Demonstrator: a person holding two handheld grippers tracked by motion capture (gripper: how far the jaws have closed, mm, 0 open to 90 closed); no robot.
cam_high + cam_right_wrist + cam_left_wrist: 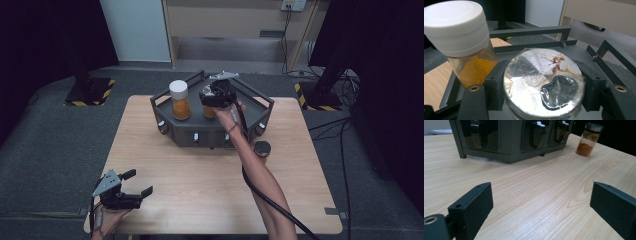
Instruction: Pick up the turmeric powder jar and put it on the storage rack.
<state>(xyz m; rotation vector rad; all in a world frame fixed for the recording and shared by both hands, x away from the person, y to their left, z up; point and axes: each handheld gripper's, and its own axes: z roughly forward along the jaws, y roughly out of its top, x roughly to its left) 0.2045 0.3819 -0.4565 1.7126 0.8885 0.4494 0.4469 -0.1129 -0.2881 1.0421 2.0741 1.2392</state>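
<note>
— At the table's near edge, what's the left gripper (131,189) doing?
— Resting, jaws spread, holding nothing.
— And farther off?
— The right gripper (544,87) clamps a foil-sealed jar (544,82) over the grey rack (212,131), beside the white-capped jar (179,100).

Even overhead light keeps the wooden table (200,190) bright in the high view, while the room falls to black at nine and three o'clock. Glare flashes off the jar's foil seal (544,80) at twelve o'clock, and the white-lidded jar (456,37) looks soft.
</note>
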